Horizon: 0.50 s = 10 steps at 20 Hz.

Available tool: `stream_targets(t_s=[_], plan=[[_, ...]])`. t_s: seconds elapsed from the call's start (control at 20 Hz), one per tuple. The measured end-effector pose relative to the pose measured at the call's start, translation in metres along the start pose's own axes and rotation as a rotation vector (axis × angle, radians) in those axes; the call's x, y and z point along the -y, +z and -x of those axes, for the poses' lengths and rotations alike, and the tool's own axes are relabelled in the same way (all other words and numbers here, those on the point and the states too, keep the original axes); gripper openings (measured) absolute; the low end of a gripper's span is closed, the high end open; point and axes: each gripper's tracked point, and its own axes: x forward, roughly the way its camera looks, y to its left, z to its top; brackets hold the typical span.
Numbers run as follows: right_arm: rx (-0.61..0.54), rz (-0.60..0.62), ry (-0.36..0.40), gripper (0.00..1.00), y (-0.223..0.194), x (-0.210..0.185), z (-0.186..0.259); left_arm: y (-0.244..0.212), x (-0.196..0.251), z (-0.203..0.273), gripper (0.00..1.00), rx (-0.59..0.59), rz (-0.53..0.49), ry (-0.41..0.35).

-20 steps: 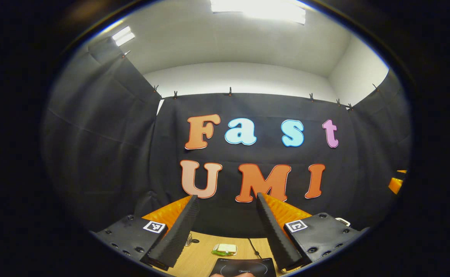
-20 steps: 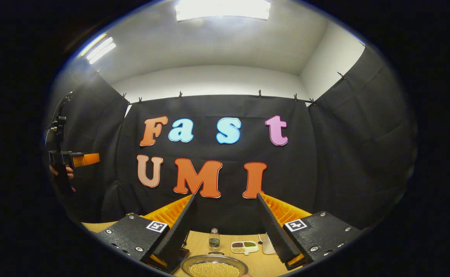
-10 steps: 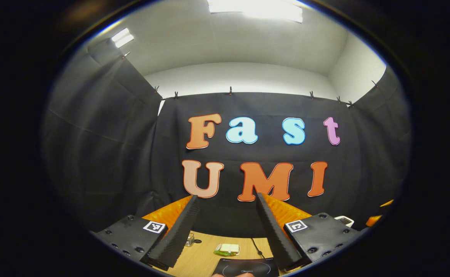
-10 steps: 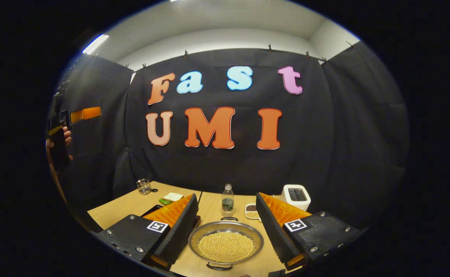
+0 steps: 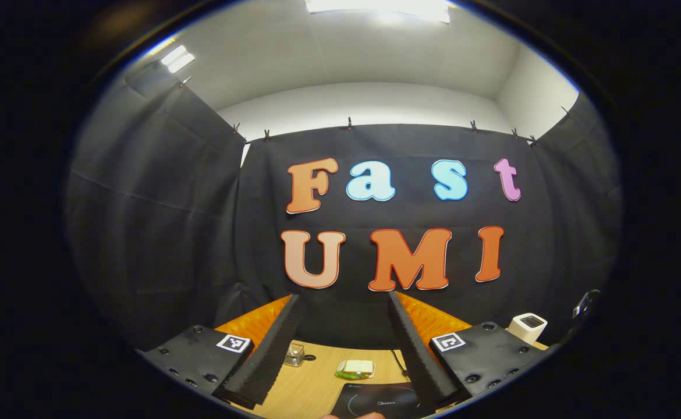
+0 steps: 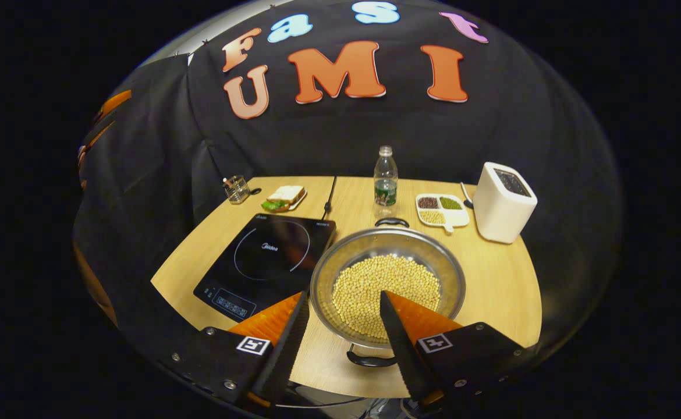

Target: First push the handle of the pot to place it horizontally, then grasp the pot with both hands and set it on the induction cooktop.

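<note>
In the right gripper view a steel pot (image 6: pixel 387 279) full of pale beans sits on the wooden table (image 6: pixel 503 285). One dark handle (image 6: pixel 391 222) is at its far rim and one (image 6: pixel 369 361) at its near rim. The black induction cooktop (image 6: pixel 268 256) lies just left of the pot. My right gripper (image 6: pixel 343 302) hangs open above the pot's near edge, nothing between its fingers. My left gripper (image 5: pixel 343 305) is open too, pointed at the booth wall, high over the cooktop (image 5: pixel 378 401).
At the table's back stand a water bottle (image 6: pixel 385 183), a divided dish of beans (image 6: pixel 440 209), a white toaster (image 6: pixel 502 202), a sandwich on a plate (image 6: pixel 284 196) and a small glass jar (image 6: pixel 236 189). A cord (image 6: pixel 330 195) runs back from the cooktop.
My right gripper has tilted sharply downward, bringing the whole table, pot and cooktop into sight. The left gripper has tipped down only a little.
</note>
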Motion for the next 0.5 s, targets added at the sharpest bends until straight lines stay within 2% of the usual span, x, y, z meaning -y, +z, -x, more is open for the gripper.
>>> stream_targets(t_s=[0.05, 0.1, 0.25, 0.35, 0.4, 0.45, 0.5], plan=[[-0.036, -0.006, -0.004, 0.74, -0.011, 0.001, -0.005, -0.001, -0.002, 0.0, 0.97, -0.001, -0.003, 0.007], [-0.073, -0.013, -0.004, 0.66, -0.02, 0.0, -0.011, -0.003, -0.006, 0.0, 0.97, -0.003, -0.005, 0.014], [-0.187, -0.056, 0.077, 0.51, -0.047, -0.017, -0.025, -0.009, -0.009, -0.003, 0.97, -0.012, -0.002, 0.023], [-0.249, -0.068, 0.084, 0.4, -0.066, -0.021, -0.034, -0.013, -0.015, -0.002, 0.97, -0.017, 0.002, 0.031], [-0.274, -0.066, 0.082, 0.25, -0.075, -0.021, -0.038, -0.015, -0.017, -0.003, 0.98, -0.021, 0.002, 0.036], [-0.293, -0.061, 0.08, 0.24, -0.081, -0.02, -0.039, -0.017, -0.019, -0.004, 0.97, -0.025, 0.0, 0.04], [-0.308, -0.044, 0.079, 0.14, -0.086, -0.02, -0.041, -0.018, -0.02, -0.004, 0.97, -0.029, -0.002, 0.043]])
